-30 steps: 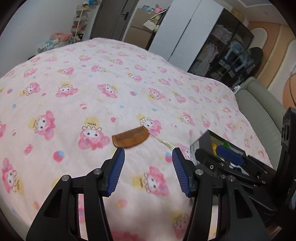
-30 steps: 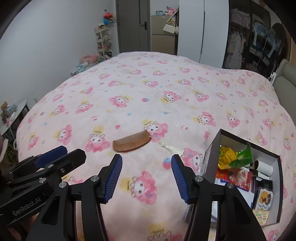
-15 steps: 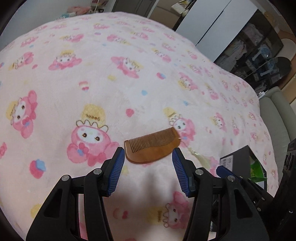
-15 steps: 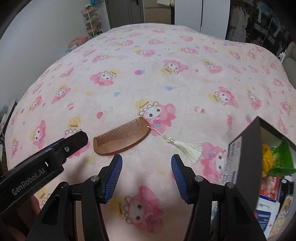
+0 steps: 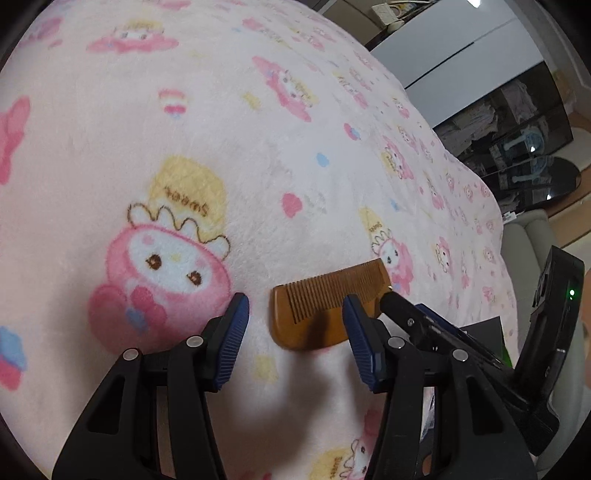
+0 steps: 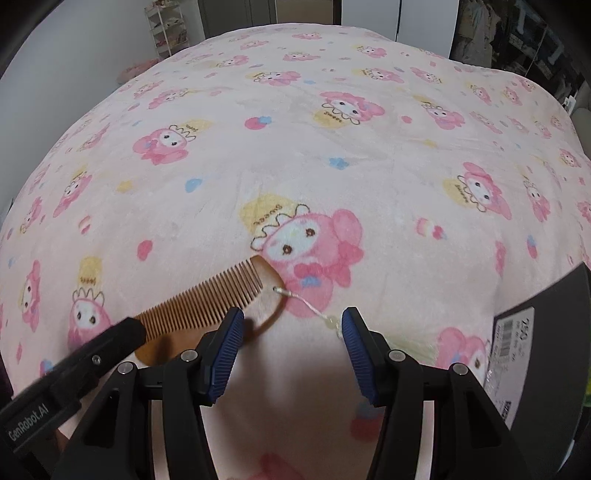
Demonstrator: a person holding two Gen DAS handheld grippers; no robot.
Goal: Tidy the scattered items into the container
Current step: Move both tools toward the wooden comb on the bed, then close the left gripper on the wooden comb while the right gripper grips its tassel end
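Observation:
A brown wooden comb (image 5: 325,306) with a cream tassel (image 6: 410,345) on a cord lies flat on the pink cartoon-print blanket (image 5: 221,147). My left gripper (image 5: 295,325) is open and low, with the comb's left end between its blue fingertips. My right gripper (image 6: 291,339) is open, close over the comb's right end (image 6: 221,295) and the tassel cord. The black box (image 6: 546,339) stands at the right edge; its contents are out of sight.
A white wardrobe (image 5: 461,55) and dark shelving (image 5: 517,122) stand beyond the bed. A pale sofa arm (image 5: 532,236) is to the right. A white shelf rack (image 6: 166,29) stands by the far wall.
Both grippers have moved down and forward onto the comb. It now lies between the left gripper's fingertips and fills more of both views. Both stay open.

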